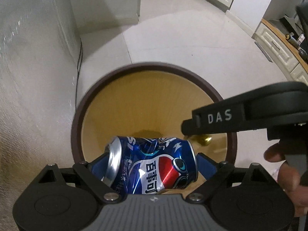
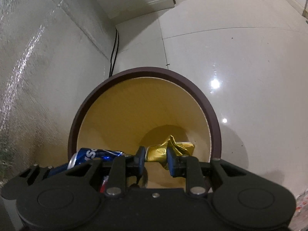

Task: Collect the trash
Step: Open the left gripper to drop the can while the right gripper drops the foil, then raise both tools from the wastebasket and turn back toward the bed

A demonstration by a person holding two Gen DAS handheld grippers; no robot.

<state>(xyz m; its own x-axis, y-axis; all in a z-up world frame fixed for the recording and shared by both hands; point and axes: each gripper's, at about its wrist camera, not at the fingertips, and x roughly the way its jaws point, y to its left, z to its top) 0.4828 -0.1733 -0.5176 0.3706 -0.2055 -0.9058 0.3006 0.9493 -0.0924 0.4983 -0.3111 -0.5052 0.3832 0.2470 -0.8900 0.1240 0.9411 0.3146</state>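
Observation:
A round bin with a dark brown rim (image 1: 77,119) and tan inside stands on the floor below both grippers; it also shows in the right wrist view (image 2: 213,115). My left gripper (image 1: 152,165) is shut on a dented blue Pepsi can (image 1: 154,161), held sideways over the bin's mouth. The can's end shows in the right wrist view (image 2: 92,154). My right gripper (image 2: 156,158) is shut on a crumpled gold foil wrapper (image 2: 169,150) over the bin; it enters the left wrist view from the right (image 1: 188,129), with gold foil (image 1: 204,140) under its tip.
A white wall (image 1: 28,77) runs close on the left with black cables (image 2: 114,52) down its corner. Glossy pale tiled floor (image 2: 240,67) spreads right. A white cabinet with a wooden top (image 1: 279,44) stands far right. Some litter (image 2: 302,207) lies at the right edge.

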